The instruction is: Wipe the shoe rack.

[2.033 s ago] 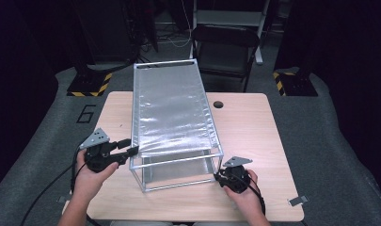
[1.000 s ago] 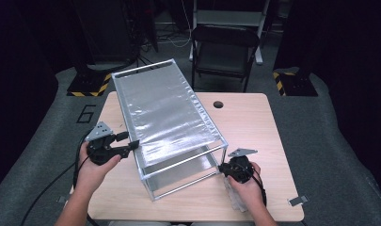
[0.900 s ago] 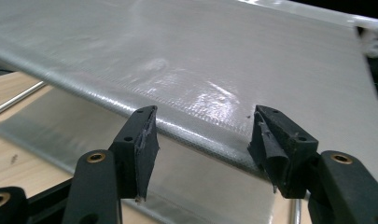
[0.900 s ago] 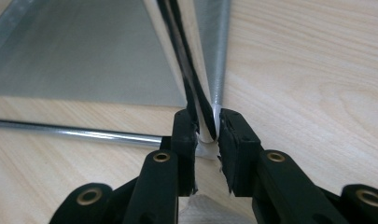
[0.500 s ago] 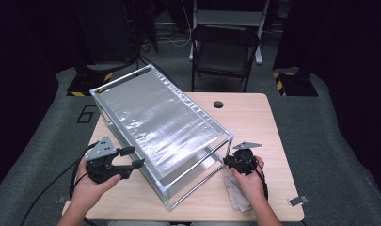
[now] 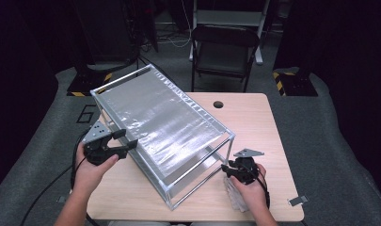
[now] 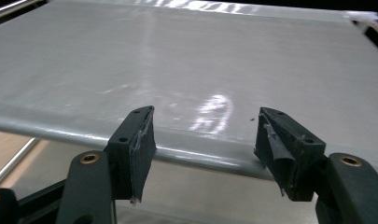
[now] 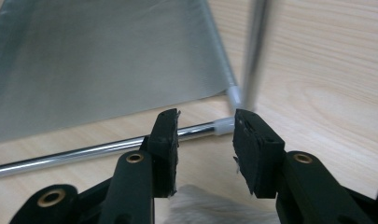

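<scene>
A box-shaped rack of thin chrome tubes with a glossy grey sheet stretched over its top (image 6: 160,125) sits askew on the pale wooden bench (image 6: 254,122), between the two tongs. The left tongs (image 6: 126,139) gape at its long upper edge, gripping nothing. The right tongs (image 8: 205,135), just opening, stand half apart before its bottom corner joint, the rail lying beyond the pads.

Left gripper (image 7: 203,154) jaws apart, seemingly clear of the grey sheet (image 7: 186,70).

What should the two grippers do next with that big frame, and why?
Probably back both grippers off the frame. The right gripper has just been opening, with the bottom rod lying past its pads, untouched. The left gripper is open too, its pads clear of the grey sheet. The frame stands askew on the table, seemingly released.
</scene>
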`<state>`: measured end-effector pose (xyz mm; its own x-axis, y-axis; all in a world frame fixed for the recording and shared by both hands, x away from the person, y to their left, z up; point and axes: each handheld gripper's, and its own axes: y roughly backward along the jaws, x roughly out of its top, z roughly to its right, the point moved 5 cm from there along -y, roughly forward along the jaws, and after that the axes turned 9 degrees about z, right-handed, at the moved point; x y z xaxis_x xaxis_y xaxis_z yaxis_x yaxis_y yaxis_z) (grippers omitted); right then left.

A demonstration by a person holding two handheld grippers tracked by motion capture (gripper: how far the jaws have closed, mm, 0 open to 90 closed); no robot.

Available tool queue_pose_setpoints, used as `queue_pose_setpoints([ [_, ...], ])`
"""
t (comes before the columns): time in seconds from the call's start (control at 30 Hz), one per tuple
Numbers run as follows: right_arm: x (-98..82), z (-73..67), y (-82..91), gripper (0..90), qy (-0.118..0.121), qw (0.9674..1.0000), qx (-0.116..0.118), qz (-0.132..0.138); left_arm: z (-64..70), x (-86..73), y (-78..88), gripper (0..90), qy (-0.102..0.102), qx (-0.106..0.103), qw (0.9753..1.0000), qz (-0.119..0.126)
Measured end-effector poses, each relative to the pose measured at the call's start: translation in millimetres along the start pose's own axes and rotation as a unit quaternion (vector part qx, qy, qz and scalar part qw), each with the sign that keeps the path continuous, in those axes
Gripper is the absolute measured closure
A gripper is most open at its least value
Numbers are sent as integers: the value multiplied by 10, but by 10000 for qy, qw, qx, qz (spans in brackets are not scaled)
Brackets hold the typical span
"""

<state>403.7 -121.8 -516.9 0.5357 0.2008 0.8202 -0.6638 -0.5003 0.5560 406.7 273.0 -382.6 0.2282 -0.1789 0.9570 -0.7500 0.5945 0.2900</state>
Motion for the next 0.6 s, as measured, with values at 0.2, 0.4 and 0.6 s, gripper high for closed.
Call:
queue_pose_setpoints([
  [0.2,-77,-147,-194,598,232,9991,176,-321,-62,-19,-25,377,-116,128,9998,-53],
  [0.4,-99,-101,-323,581,56,9994,-4,-351,-49,-33,-5,375,-47,157,9998,-150],
  [0.6,-79,2,-328,597,-75,9994,-15,-325,-65,-45,22,378,296,55,9994,-180],
])
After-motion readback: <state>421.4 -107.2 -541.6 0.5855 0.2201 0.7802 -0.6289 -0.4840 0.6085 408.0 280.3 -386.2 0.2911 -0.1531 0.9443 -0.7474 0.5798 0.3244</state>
